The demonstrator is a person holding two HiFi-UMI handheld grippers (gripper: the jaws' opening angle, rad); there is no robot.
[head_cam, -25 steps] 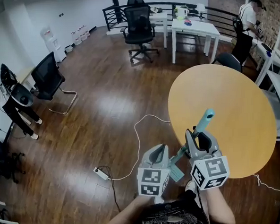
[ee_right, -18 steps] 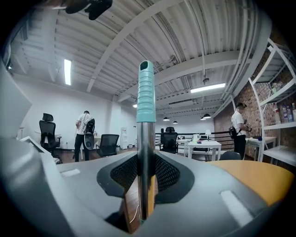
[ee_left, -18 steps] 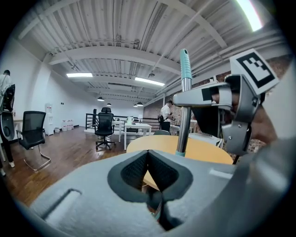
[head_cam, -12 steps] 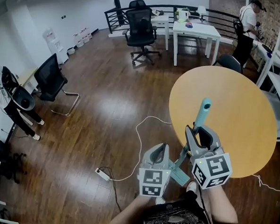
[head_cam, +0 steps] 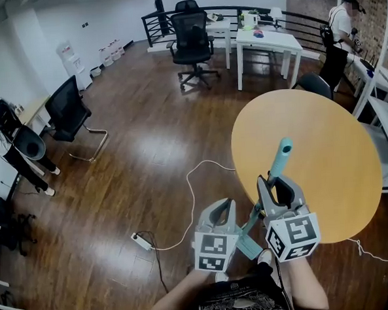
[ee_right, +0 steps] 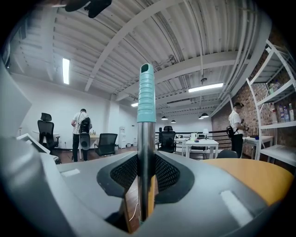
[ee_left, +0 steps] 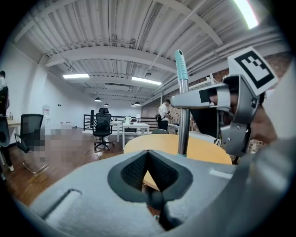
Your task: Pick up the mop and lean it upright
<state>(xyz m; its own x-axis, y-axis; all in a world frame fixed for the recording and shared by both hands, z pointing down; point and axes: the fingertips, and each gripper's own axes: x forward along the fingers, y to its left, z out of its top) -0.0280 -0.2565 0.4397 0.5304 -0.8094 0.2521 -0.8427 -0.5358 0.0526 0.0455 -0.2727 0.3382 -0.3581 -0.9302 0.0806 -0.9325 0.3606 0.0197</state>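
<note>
The mop has a metal handle point(head_cam: 272, 176) with a teal ribbed grip point(head_cam: 284, 152) at its top and a teal head point(head_cam: 247, 246) down by my feet. My right gripper point(head_cam: 276, 186) is shut on the handle below the grip; in the right gripper view the handle point(ee_right: 145, 139) runs up between the pads of that gripper point(ee_right: 146, 159) and stands nearly upright. The handle's top rises beside the rim of the round yellow table point(head_cam: 323, 130). Just left of the handle, my left gripper point(head_cam: 222, 208) is shut on nothing; its own view shows that gripper point(ee_left: 148, 155) with pads together and the handle point(ee_left: 183, 115) off to the right.
A white power strip point(head_cam: 141, 240) and its white cable point(head_cam: 191, 197) lie on the wooden floor to the left. Office chairs point(head_cam: 192, 40) and white desks point(head_cam: 269, 38) stand at the back. One person point(head_cam: 340, 27) stands far right, another point(head_cam: 9, 139) at far left. White shelving point(head_cam: 384, 106) borders the right.
The mop handle has tipped a little more upright, its teal grip now slightly higher against the table rim. Both grippers stay where they were.
</note>
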